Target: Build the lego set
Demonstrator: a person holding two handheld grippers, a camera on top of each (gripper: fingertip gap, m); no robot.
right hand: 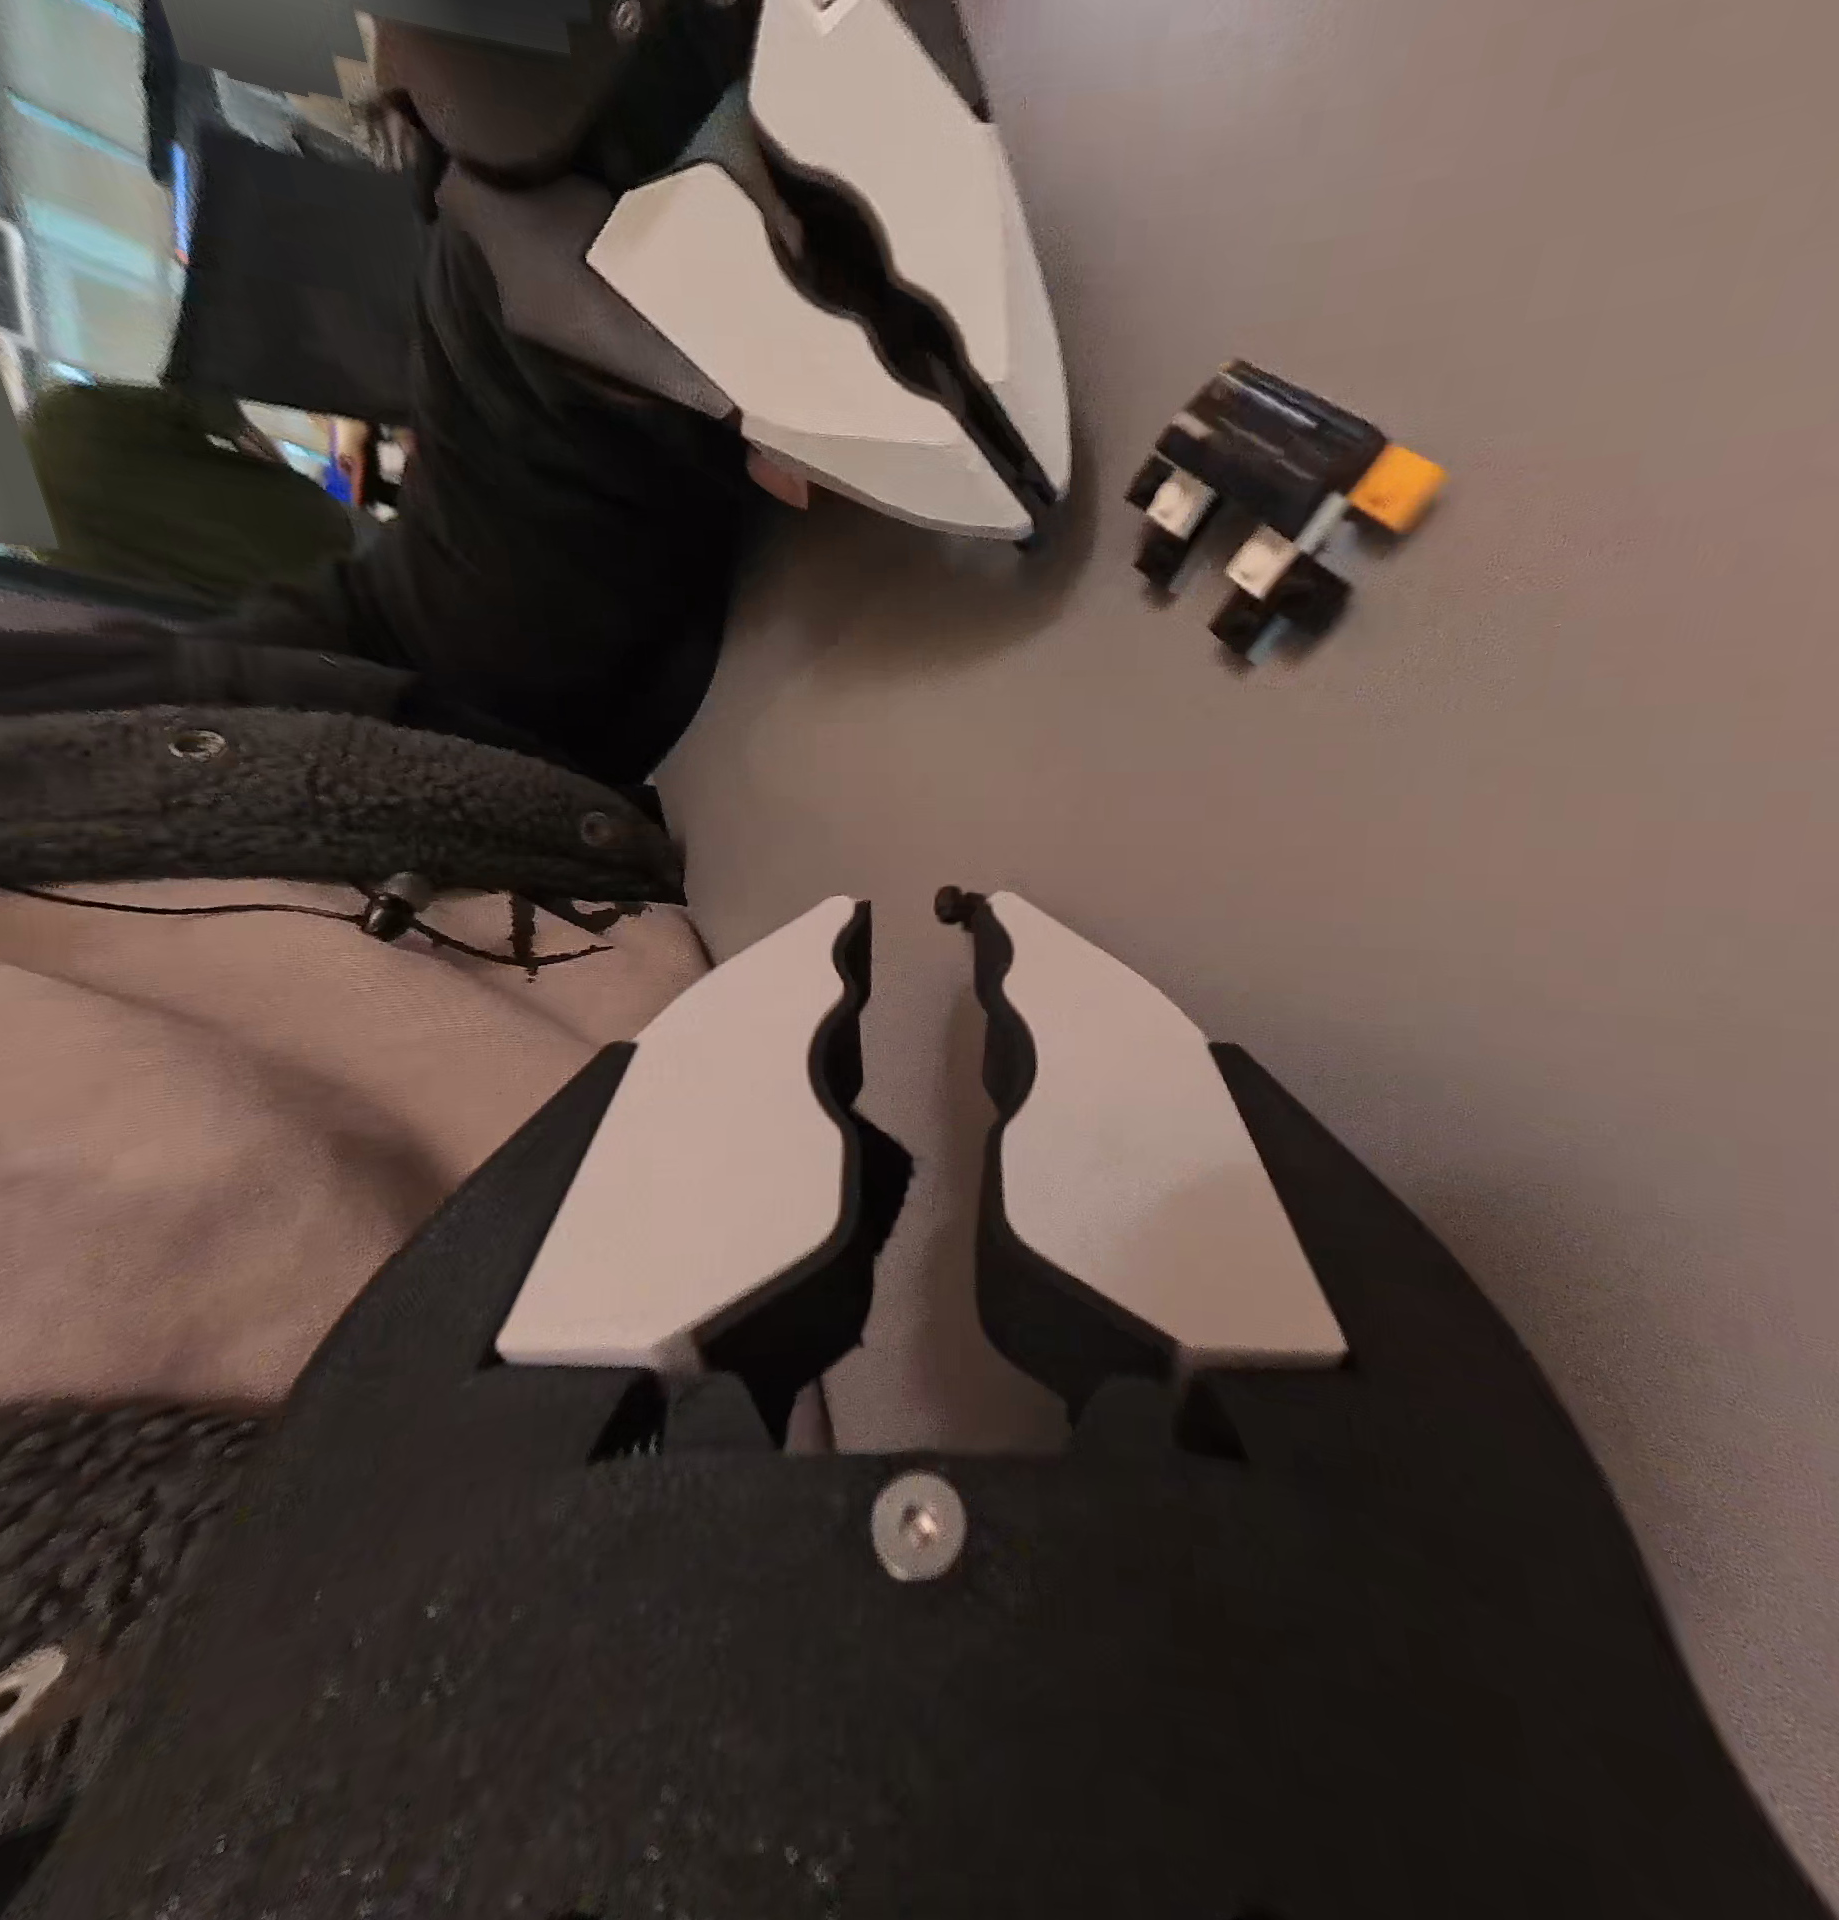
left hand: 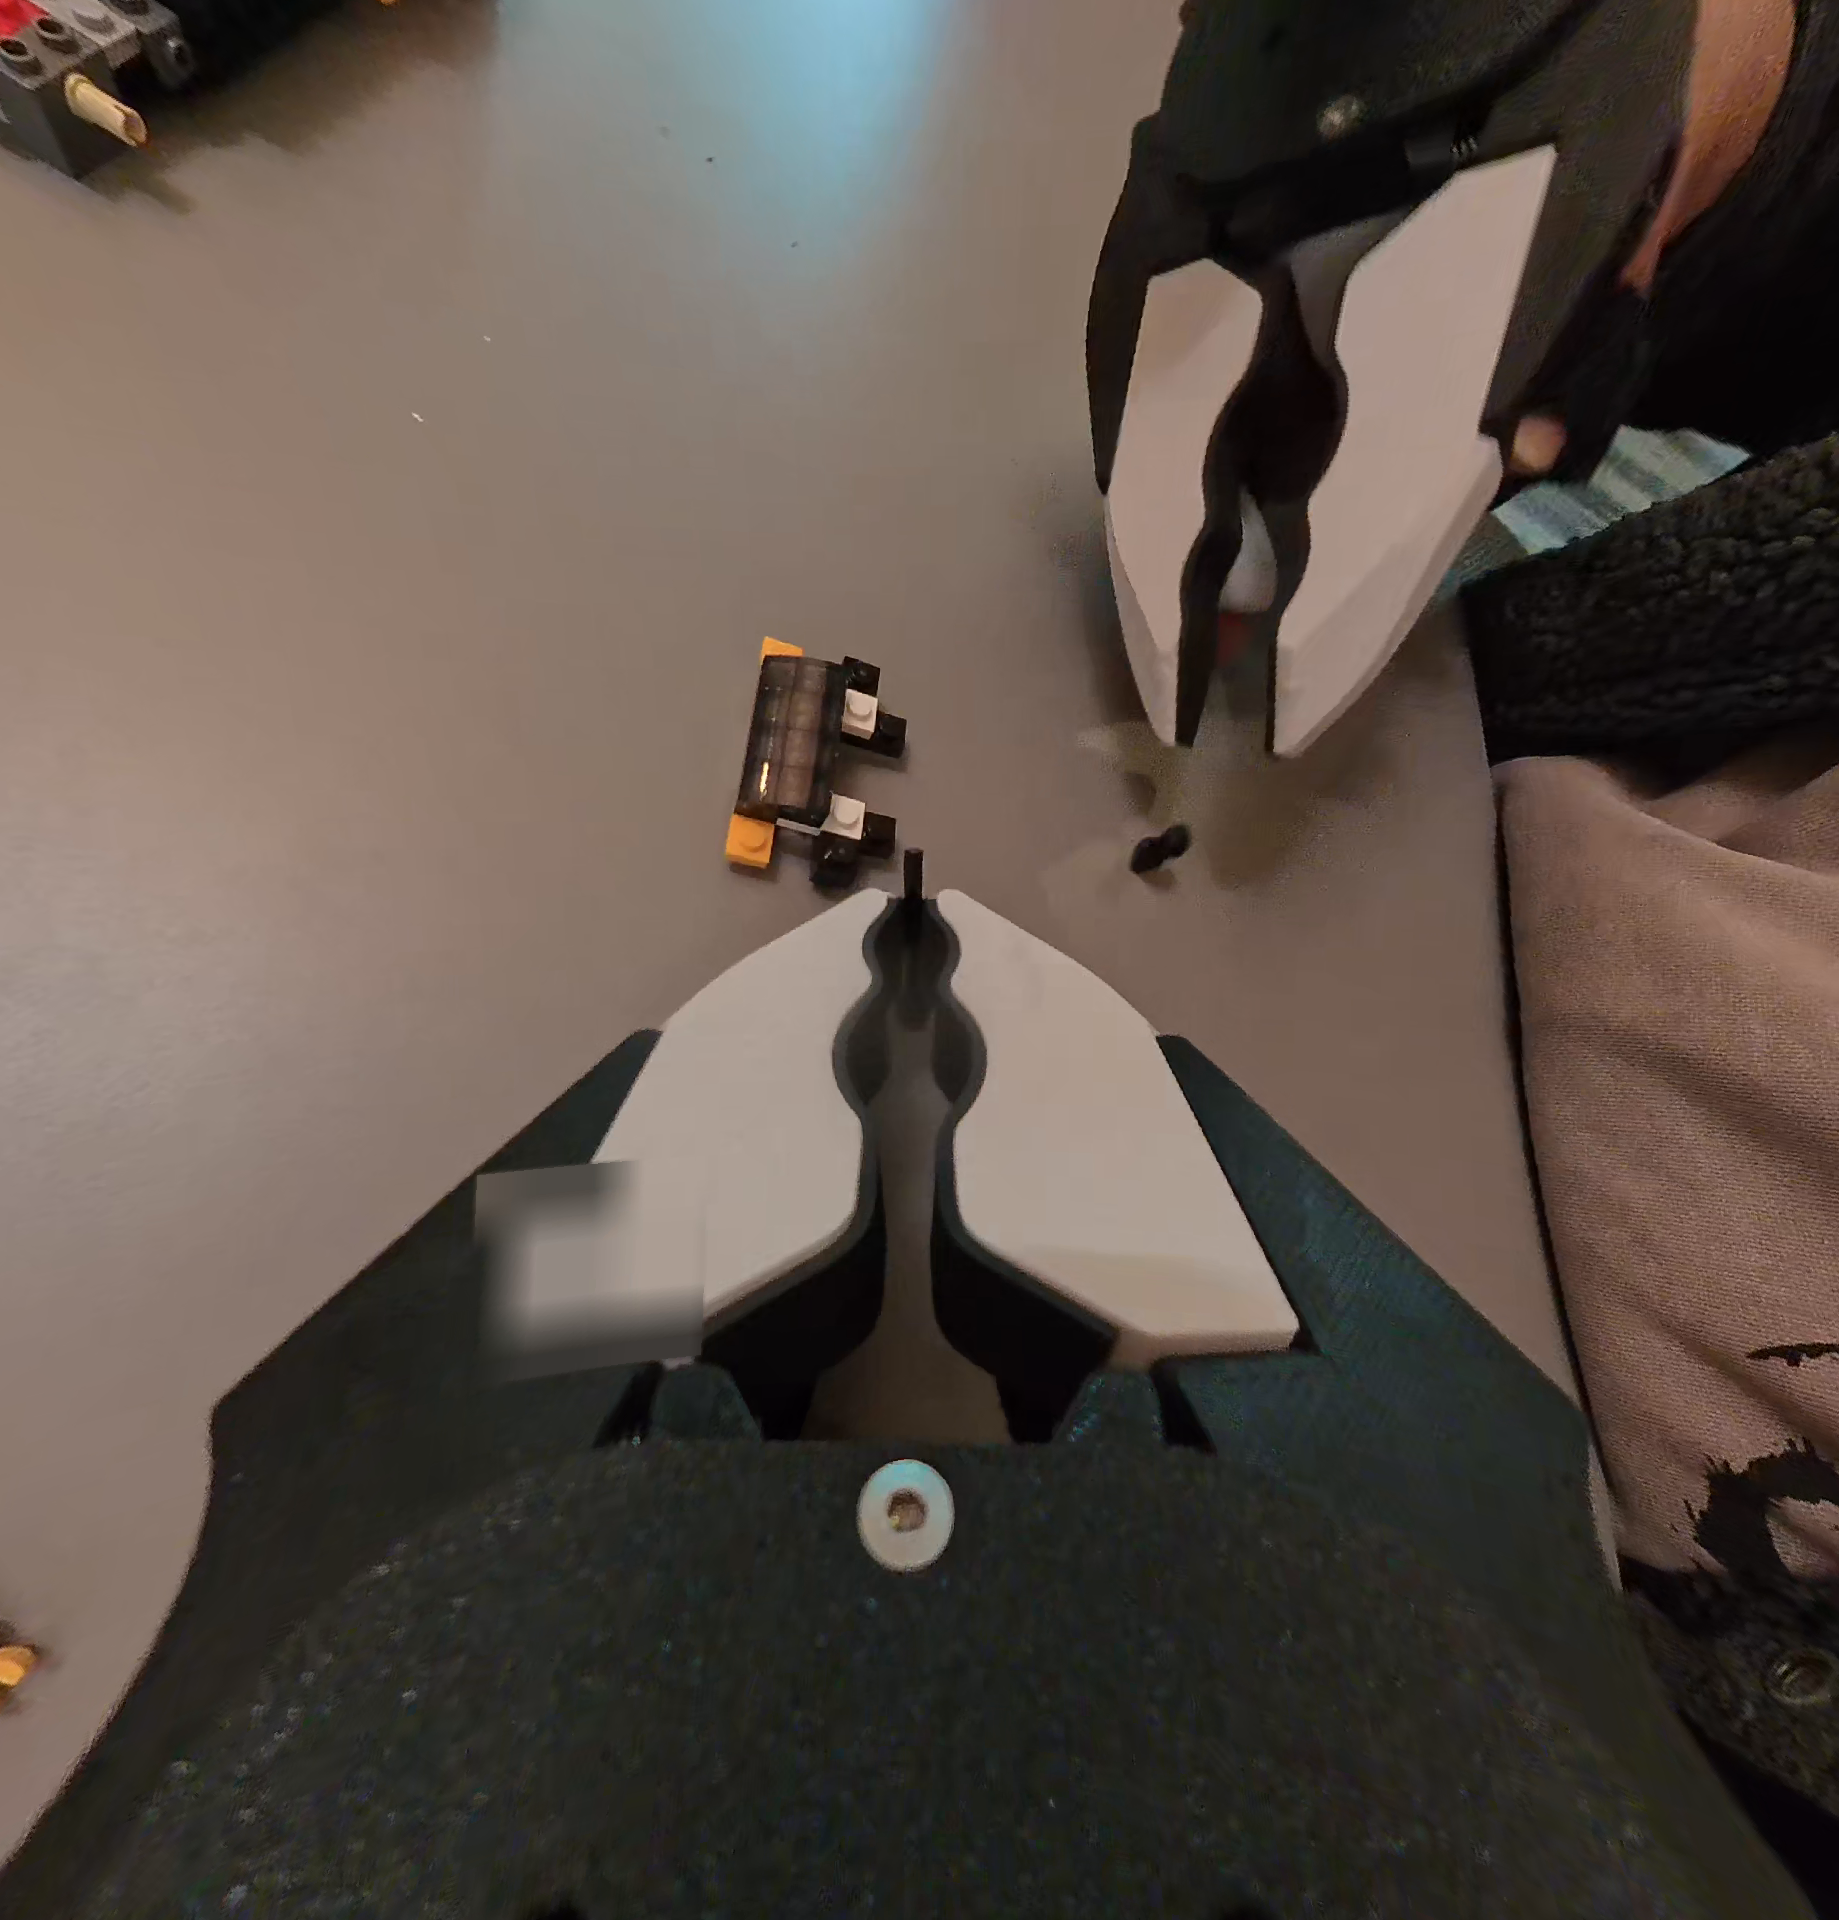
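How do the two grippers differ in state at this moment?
The left gripper is shut on a thin black pin; the right gripper is open and holds nothing. A small black piece lies loose below the right gripper's tips. Both have white fingers over the grey table.

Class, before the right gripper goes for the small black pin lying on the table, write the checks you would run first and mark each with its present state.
1. Right gripper jaws apart enough to take a part: ok, a gap shows between the tips.
2. Small black pin lies free on the grey table: ok.
3. Pin centred between the right tips: not ok, it sits against one fingertip.
4. Left gripper holds its thin black rod: ok, shut on it.
5. Black and orange sub-assembly is out of the way: ok, apart from both grippers.
6. Right tips touching the table: cannot tell.
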